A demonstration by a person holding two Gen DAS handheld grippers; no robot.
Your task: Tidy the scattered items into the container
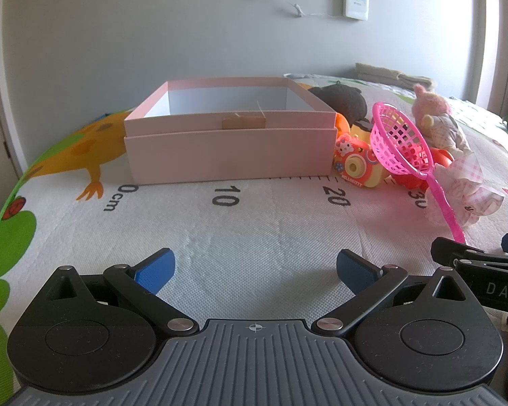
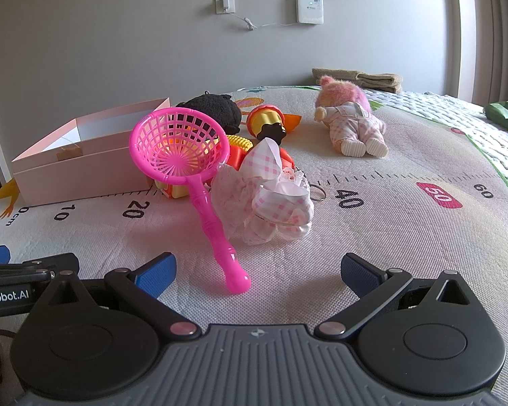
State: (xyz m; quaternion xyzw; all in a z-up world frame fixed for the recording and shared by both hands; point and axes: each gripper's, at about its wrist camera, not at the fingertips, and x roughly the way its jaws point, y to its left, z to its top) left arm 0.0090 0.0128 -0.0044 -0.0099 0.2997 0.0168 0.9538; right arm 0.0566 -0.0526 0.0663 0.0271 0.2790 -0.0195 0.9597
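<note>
Toys (image 2: 199, 155) overlap beside box (image 1: 230, 155); orange ones mostly hidden.

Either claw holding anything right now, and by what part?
Nothing. The left claw and right claw are both open and empty; the pink net lies untouched on the mat.

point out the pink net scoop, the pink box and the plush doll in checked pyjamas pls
pink net scoop (image 2: 179, 150): right wrist view, centre of the mesh bowl.
pink box (image 1: 230, 155): left wrist view, front outer wall.
plush doll (image 2: 352, 123): right wrist view, back of its checked pyjamas.
</note>
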